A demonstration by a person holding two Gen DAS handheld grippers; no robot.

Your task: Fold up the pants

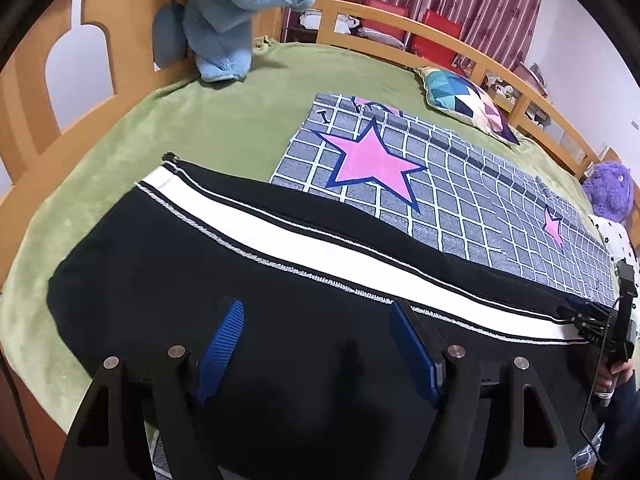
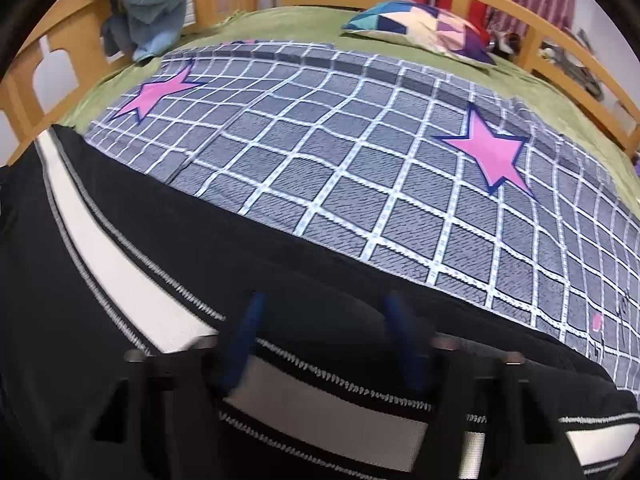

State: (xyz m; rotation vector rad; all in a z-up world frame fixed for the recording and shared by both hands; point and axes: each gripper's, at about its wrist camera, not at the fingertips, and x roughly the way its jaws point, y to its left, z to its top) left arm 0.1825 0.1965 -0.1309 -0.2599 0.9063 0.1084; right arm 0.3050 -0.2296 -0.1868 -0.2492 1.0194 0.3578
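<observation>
Black pants [image 1: 248,280] with a white side stripe lie flat along the near edge of the bed, also in the right wrist view [image 2: 168,240]. My left gripper [image 1: 318,320] is open just above the black fabric, holding nothing. My right gripper [image 2: 324,316] is open over the pants near the stripe, blurred. It shows in the left wrist view [image 1: 588,316] at the far right end of the stripe, held by a hand.
A grey checked cloth with pink stars [image 1: 400,168] lies beyond the pants on the green blanket [image 1: 200,112]. A blue plush towel [image 1: 232,12] hangs on the wooden bed rail [image 1: 440,36]. A patterned pillow [image 1: 468,100] and purple plush toy [image 1: 608,192] sit at the far side.
</observation>
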